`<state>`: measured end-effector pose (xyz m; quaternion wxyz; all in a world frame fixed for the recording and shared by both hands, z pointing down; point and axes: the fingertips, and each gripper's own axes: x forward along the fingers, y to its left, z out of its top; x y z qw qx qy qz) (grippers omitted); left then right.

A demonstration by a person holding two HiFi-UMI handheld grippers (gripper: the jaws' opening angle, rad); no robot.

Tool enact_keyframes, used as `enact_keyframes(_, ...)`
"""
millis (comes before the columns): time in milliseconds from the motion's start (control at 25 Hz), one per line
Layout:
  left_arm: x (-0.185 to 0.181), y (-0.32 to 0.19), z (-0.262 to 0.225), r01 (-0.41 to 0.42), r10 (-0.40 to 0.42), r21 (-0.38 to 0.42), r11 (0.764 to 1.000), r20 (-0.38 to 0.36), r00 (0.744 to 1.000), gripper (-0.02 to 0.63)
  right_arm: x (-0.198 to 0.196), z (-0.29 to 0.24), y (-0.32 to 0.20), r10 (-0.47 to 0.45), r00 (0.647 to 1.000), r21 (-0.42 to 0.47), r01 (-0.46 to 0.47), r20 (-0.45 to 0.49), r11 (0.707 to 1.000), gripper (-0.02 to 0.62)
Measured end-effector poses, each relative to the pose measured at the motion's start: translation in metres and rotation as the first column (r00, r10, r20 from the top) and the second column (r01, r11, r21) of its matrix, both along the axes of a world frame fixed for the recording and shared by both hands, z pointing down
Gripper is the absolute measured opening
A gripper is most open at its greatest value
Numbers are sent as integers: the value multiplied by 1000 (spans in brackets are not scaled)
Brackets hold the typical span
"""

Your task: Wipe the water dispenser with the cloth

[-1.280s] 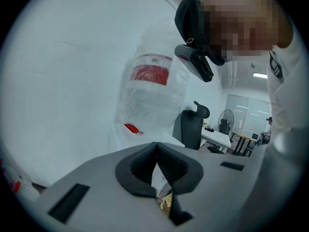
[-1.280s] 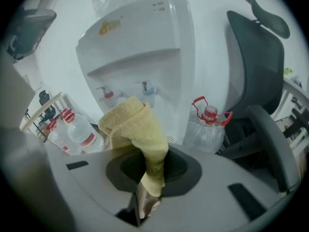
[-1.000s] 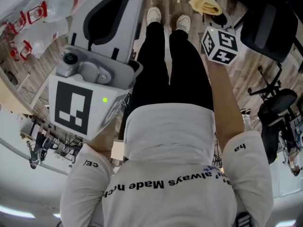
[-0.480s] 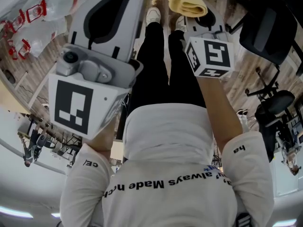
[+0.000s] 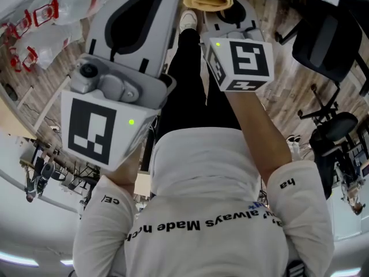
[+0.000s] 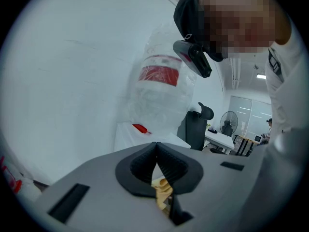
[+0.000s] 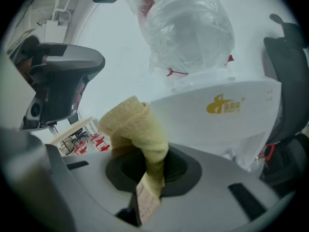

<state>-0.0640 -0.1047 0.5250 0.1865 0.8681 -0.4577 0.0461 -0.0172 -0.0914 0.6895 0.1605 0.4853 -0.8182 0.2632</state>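
Arms bent upward in the head view hold both devices high: the left gripper (image 6: 155,148) has its jaws pressed together at the tips, while the right gripper (image 7: 150,175) pinches the yellow cloth (image 7: 134,124), which bunches above its jaws. The right gripper view alone shows the gold logo on the white water dispenser (image 7: 222,115) just behind the cloth. The left gripper view shows the red label on the clear bottle (image 6: 161,100) seated on it; what the bottle holds cannot be told.
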Motion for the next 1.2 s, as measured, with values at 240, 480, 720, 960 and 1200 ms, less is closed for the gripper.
enact_keyframes(240,-15,0,2,7,-7,-6,1000,-4,1000,18,-14,15,-15,14,1000,-17,-15,-27,1000,63)
enact_keyframes(480,-18,-1,4,13,-13,-13,1000,-6,1000,18,-9,31,-22,28,999,-37,-30,-47,999,63)
enact_keyframes(720,-15,-4,6,8,-8,-13,1000,-8,1000,18,-6,42,-26,41,998,-55,-43,-44,998,63)
enact_keyframes(960,-18,-4,3,4,-4,-12,1000,-7,1000,18,-11,48,-31,43,998,-68,-46,-50,997,63)
enact_keyframes(1200,-17,-3,8,4,-4,-16,1000,-4,1000,18,-8,63,-36,55,997,-82,-60,-60,995,63)
